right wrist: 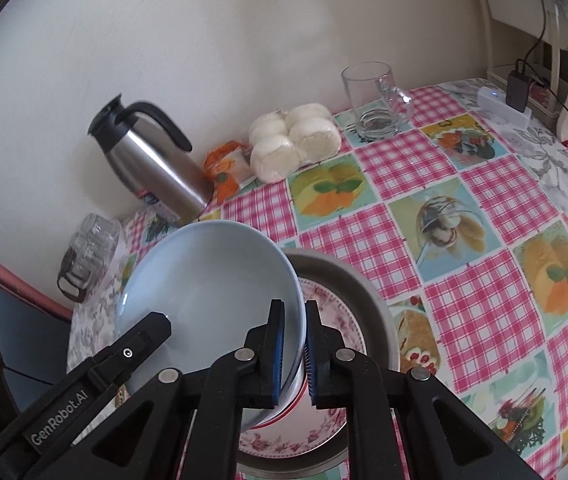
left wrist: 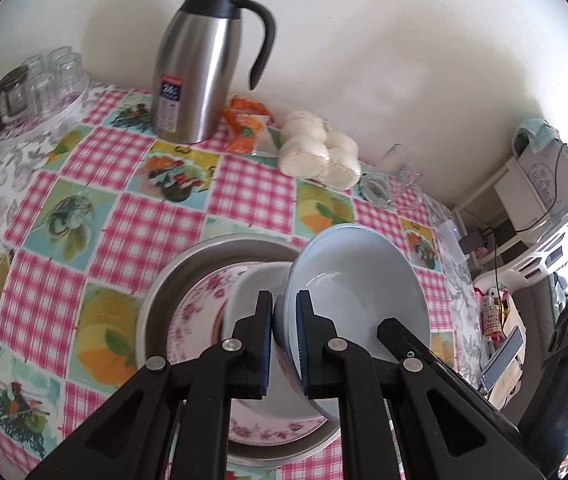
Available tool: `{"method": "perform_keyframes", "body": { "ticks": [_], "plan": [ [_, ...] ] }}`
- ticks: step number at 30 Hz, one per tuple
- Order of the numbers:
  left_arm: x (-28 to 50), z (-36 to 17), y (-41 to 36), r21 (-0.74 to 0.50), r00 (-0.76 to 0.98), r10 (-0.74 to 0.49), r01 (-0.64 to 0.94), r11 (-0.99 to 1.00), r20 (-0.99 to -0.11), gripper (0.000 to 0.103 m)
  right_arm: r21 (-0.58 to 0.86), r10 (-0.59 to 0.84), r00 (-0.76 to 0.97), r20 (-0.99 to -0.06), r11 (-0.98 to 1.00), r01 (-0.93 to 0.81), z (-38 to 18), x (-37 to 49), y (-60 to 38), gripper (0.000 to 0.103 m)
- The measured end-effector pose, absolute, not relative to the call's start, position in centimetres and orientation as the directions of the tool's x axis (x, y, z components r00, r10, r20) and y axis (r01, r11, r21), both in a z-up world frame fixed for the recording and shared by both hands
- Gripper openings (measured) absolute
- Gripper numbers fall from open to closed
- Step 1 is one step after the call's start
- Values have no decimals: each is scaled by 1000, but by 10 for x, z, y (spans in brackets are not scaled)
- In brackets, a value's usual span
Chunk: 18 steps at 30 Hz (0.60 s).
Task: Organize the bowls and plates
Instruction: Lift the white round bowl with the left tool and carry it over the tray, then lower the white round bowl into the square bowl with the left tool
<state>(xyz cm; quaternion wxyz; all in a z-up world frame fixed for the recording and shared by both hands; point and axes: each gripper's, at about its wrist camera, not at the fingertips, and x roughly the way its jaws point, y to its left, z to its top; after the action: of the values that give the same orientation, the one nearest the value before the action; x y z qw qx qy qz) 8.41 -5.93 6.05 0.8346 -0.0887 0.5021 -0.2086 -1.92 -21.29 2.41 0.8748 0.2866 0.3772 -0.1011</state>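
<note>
Left wrist view: both hand-held grippers, left (left wrist: 284, 340) and right (right wrist: 294, 354), pinching blue bowl (left wrist: 364, 276) rim; phone (left wrist: 502, 356) alone here.

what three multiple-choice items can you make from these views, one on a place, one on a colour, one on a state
1. Where does the floral plate lie?
A. inside the metal pan
B. on the glass mug
C. under the thermos jug

2. What colour is the inside of the held bowl?
A. red
B. pale blue
C. black

3. How is the bowl held?
A. by no tool
B. by one tool only
C. by both tools, one on each side of the rim

Key: 1 A, the floral plate sits within the metal pan. 2 B, the bowl shows a pale blue inside. 3 C, the left tool and the right tool each clamp its rim, and the bowl is tilted above the pan.
</note>
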Motion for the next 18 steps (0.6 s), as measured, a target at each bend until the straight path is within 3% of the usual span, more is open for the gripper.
{"method": "perform_keyframes", "body": {
  "ticks": [18],
  "plan": [
    [82, 54, -50, -317, 410, -387, 230, 920, -826, 15, 312, -21, 652, -758, 866, 390, 18, -13, -193, 14]
  ]
}}
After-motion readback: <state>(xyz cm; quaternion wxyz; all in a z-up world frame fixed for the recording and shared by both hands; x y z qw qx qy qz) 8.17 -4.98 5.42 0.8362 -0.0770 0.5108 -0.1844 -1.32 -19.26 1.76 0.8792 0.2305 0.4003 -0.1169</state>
